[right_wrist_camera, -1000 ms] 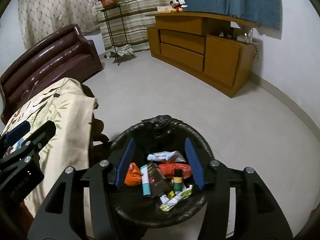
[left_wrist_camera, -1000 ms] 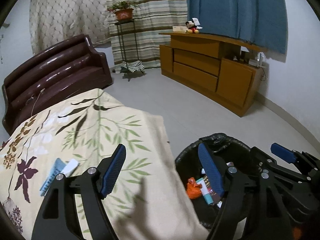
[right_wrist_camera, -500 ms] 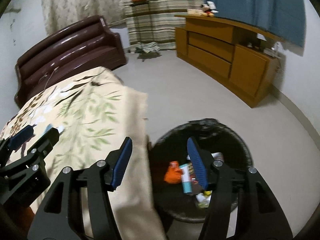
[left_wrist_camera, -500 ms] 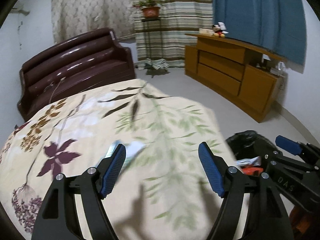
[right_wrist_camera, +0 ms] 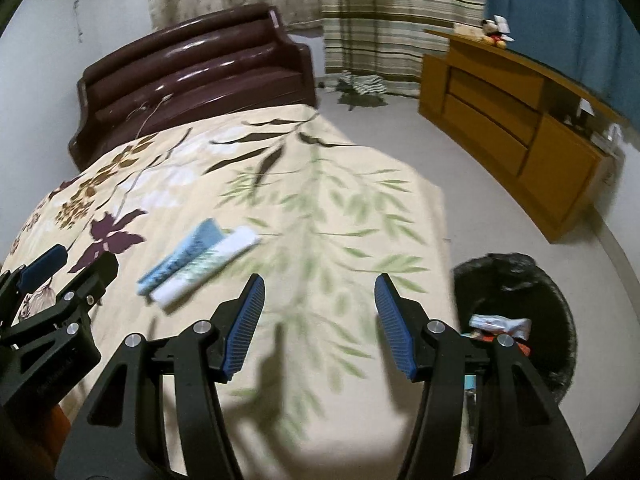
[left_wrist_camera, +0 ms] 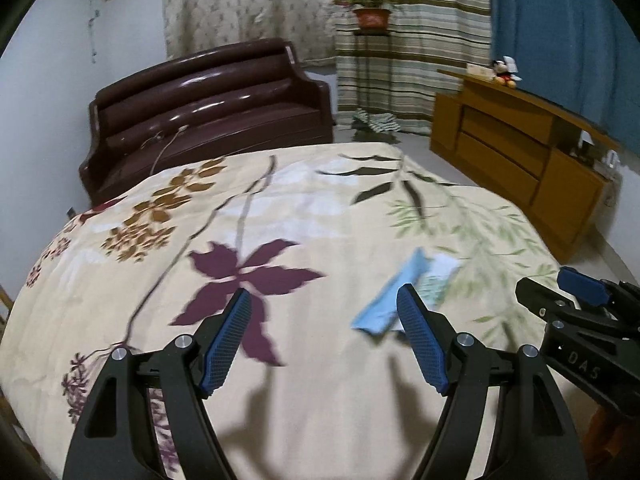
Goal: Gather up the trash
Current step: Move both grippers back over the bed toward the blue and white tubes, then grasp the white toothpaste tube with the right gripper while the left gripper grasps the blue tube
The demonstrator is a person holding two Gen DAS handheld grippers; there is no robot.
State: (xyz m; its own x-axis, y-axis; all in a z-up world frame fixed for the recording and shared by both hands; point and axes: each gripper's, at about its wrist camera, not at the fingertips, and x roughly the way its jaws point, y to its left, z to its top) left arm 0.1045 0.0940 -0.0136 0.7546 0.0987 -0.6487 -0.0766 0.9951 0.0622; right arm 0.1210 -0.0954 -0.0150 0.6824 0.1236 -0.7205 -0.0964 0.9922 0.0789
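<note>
Left gripper [left_wrist_camera: 324,340]: blue-padded jaws spread wide, nothing between them, held above the cream floral-print cloth [left_wrist_camera: 280,240] that covers the table. Right gripper [right_wrist_camera: 318,322]: jaws likewise spread and empty, also over the cloth, near its right edge.

Task item: a light blue and white flat wrapper [left_wrist_camera: 404,296], blurred, lies on the cloth. In the left wrist view it sits just beyond the left gripper's right finger [left_wrist_camera: 420,340], which overlaps its near end; whether they touch cannot be told. In the right wrist view the same wrapper [right_wrist_camera: 198,256] lies left of the right gripper, well apart from its fingers, between the two tools.

Receptacle: a round bin with a black plastic liner [right_wrist_camera: 560,300] stands on the pale floor at the near right, below the cloth's edge. Several wrappers lie inside it; the right gripper's own frame hides part of its contents.

Surroundings: a dark brown glossy leather sofa [left_wrist_camera: 208,104] stands at the far side of the table. A wooden sideboard [left_wrist_camera: 520,168] runs along the right wall, with a small plush toy [left_wrist_camera: 504,72] on top. A potted plant on a thin metal stand [left_wrist_camera: 370,16] is before the striped curtain. Nothing lies between either gripper and the wrapper.
</note>
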